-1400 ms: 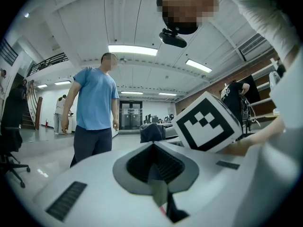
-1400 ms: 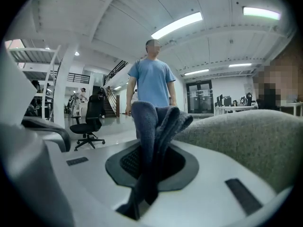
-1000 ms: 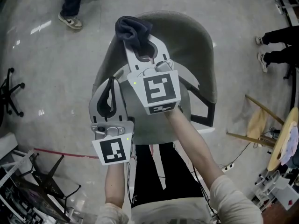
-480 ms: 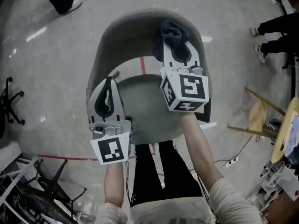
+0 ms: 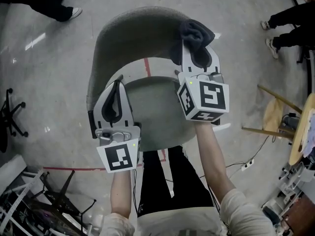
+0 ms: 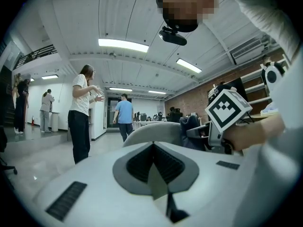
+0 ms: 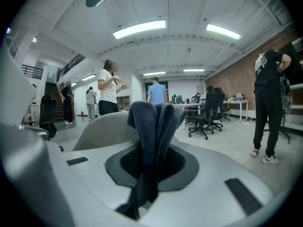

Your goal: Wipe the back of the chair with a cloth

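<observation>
While clamped tight in the right tool (image 5: pixel 196 47), the cloth (image 5: pixel 196 31) touches the chair back (image 5: pixel 133 33).

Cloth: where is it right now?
Head view, upper right: the dark cloth is clamped in the right gripper, at the right end of the chair back, along its top edge.

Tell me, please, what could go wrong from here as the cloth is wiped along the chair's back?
The right gripper pinches only a bunched fold of the dark cloth, so dragging along the chair back might pull it loose. The left gripper is shut on nothing, so the chair is ungripped and might shift under pressure.
</observation>
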The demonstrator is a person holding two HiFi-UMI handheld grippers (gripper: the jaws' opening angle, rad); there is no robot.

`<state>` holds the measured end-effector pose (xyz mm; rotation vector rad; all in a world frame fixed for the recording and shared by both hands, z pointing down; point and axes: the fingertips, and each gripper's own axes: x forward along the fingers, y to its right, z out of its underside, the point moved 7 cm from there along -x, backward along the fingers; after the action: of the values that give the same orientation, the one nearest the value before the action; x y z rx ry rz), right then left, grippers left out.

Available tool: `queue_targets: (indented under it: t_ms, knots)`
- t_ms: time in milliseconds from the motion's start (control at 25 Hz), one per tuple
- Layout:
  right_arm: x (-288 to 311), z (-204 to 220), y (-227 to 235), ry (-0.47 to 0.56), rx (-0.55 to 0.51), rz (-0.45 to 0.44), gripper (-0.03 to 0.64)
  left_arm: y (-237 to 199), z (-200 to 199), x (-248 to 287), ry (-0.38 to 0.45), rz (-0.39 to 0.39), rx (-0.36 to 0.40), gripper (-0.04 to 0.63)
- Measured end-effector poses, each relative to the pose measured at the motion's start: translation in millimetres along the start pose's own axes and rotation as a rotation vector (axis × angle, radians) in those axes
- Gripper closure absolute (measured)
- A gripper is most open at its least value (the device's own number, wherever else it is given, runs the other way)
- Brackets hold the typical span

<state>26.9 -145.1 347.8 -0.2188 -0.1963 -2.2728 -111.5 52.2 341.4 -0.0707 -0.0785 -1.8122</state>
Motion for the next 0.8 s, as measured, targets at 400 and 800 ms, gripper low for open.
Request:
queue_targets:
  t_ms: [400,800]
  knots:
    - [-11.1,1.5,-44.5,0.053,0.001,-0.182,0.558,-8.9,4.8,-8.5,-0.004,-0.043,-0.018,0.583]
    - [10.8,50.0,-162.9,0.057,0.030,-0.551,0.558,-48.4,23.6,-33.6,-0.027,-0.130,-0.006,0.583]
